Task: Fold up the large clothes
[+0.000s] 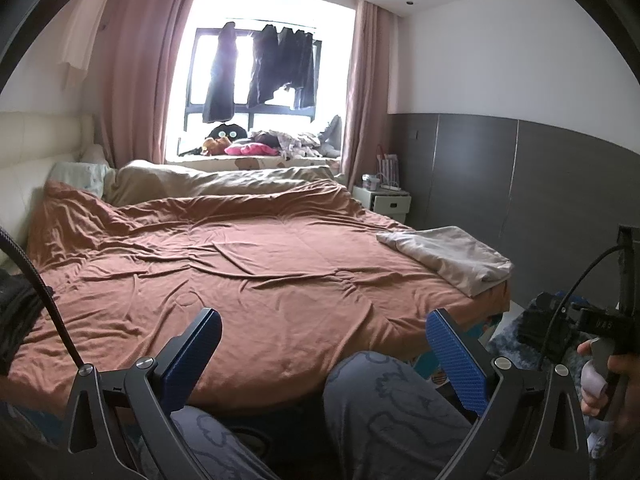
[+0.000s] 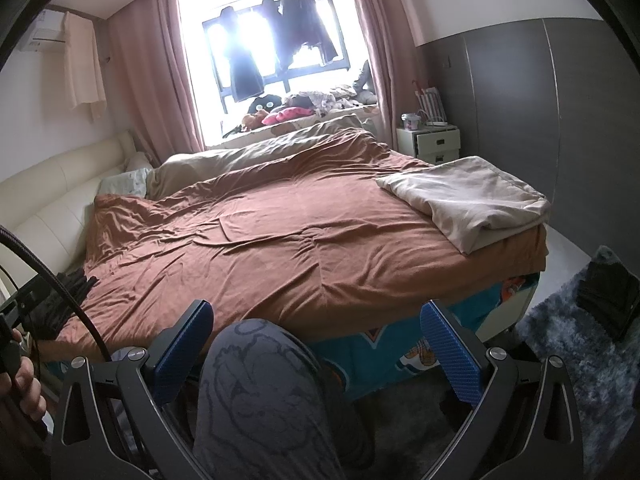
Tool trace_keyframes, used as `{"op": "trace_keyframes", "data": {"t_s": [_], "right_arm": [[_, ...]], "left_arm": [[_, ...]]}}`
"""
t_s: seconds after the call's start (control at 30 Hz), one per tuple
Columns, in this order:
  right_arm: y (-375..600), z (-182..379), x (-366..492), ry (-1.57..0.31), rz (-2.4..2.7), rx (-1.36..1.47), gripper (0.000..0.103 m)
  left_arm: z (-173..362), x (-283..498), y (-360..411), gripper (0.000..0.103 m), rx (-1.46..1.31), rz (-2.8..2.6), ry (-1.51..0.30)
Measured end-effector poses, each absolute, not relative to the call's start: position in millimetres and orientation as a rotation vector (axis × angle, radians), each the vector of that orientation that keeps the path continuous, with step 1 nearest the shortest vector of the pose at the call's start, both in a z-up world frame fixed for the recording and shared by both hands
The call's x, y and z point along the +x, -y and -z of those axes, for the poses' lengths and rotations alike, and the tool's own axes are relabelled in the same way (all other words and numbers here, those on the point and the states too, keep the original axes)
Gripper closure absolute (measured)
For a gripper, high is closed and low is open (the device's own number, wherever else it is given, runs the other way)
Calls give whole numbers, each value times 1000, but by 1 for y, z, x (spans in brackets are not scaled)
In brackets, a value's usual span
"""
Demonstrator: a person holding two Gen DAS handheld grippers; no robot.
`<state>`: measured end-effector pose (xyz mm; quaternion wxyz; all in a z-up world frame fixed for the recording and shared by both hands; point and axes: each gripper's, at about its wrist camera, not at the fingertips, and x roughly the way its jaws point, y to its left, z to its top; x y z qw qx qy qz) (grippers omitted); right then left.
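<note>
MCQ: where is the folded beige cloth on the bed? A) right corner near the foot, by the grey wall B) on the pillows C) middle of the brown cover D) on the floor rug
A: the beige cloth lies folded on the brown cover at the bed's right corner, the grey wall behind it; both grippers are open and empty.

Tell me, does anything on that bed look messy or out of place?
Mostly rumpled rather than odd. The brown cover is wrinkled all over and bunched near the headboard. A beige folded cloth sits at the bed's far corner, right at the edge. Both grippers hang open, holding nothing.
</note>
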<state>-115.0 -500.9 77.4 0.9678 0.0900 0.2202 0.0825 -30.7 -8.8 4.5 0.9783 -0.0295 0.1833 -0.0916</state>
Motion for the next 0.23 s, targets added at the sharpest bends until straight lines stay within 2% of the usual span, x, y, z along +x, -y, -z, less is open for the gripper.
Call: {"op": "trace_keyframes", "data": {"t_s": [0.23], "right_arm": [[503,-77,-125,-438,-165,179,0]], "left_arm": [[-5,-35,13,0,-60,183,-366]]}}
